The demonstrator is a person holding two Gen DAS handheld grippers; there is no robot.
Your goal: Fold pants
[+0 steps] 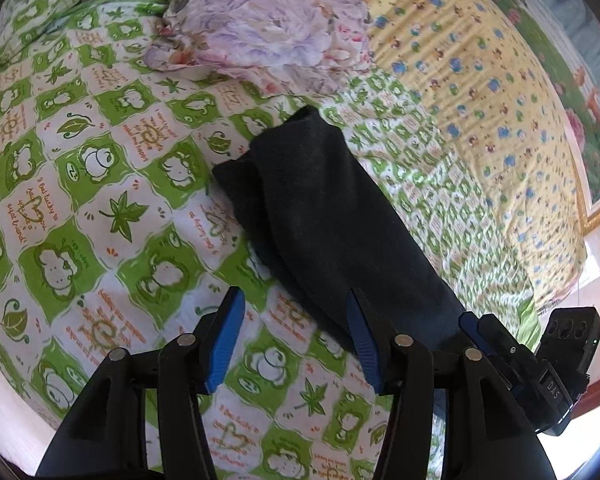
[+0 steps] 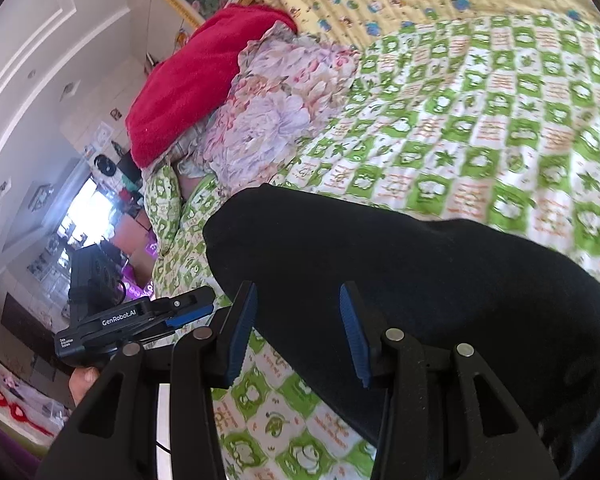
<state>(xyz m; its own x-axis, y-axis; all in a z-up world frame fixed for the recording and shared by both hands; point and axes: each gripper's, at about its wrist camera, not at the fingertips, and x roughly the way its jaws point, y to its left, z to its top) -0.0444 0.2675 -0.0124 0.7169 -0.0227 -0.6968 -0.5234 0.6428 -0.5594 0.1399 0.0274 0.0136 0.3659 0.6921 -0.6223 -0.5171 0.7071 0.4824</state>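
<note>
We hover both grippers, left and right, released and empty at the near end of the pants, laid lengthwise on the bedspread, seemingly ready to grasp there.

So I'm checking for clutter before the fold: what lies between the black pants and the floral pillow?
In the left wrist view, only bare green-checked bedsheet lies between the black pants and the floral pillow.

I am seeing a green checked bedspread, a flowery pillow, a red towel and a yellow sheet.
</note>
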